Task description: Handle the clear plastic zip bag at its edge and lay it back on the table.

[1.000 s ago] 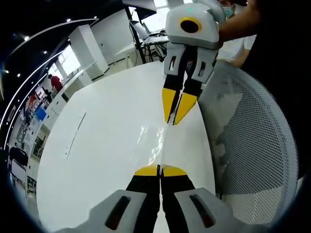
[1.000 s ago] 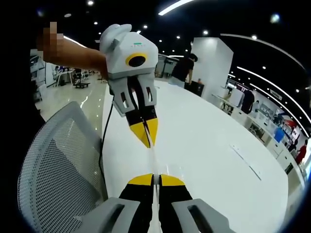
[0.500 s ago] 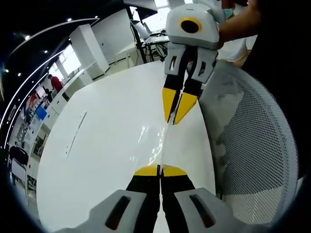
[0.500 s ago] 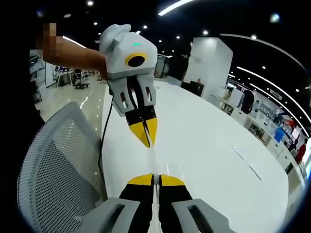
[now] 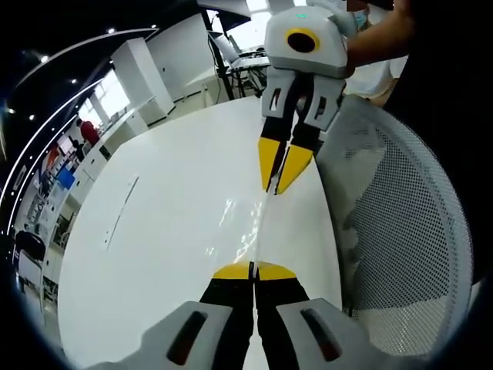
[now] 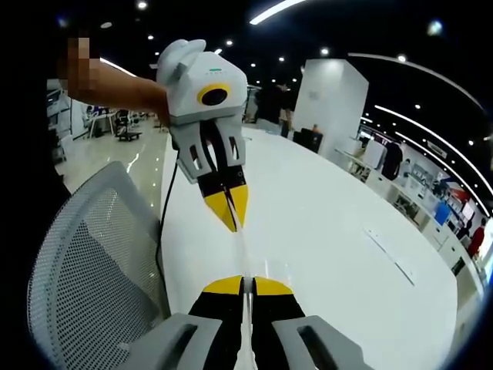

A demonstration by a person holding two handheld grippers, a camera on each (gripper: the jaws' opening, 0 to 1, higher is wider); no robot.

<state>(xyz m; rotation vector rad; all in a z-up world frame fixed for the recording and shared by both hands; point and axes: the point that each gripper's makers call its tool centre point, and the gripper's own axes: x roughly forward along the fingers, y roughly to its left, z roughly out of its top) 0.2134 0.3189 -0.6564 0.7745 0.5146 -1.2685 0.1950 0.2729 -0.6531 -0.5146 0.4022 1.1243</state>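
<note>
- Above the white bench, the clear plastic zip bag hangs edge-on and stretched between the two claws, seen as a thin glinting strip running along the bench's near edge.
- Left claw: jaws pressed together on one end of the bag's edge, yellow tips meeting at the bottom of the left gripper view.
- Right claw: it reaches in from the top of the left gripper view, held by a person's hand, with yellow tips pinched on the far end of the bag.
- From the right gripper view, the right claw is clamped on the bag at the bottom, and the left claw faces it, also closed on the strip.
- A white mesh chair back stands just beside the bench edge, under the bag's line; it shows again at the left of the right gripper view.
- A black cable runs down along the bench edge by the chair.
- People stand far off in the hall behind the bench.
</note>
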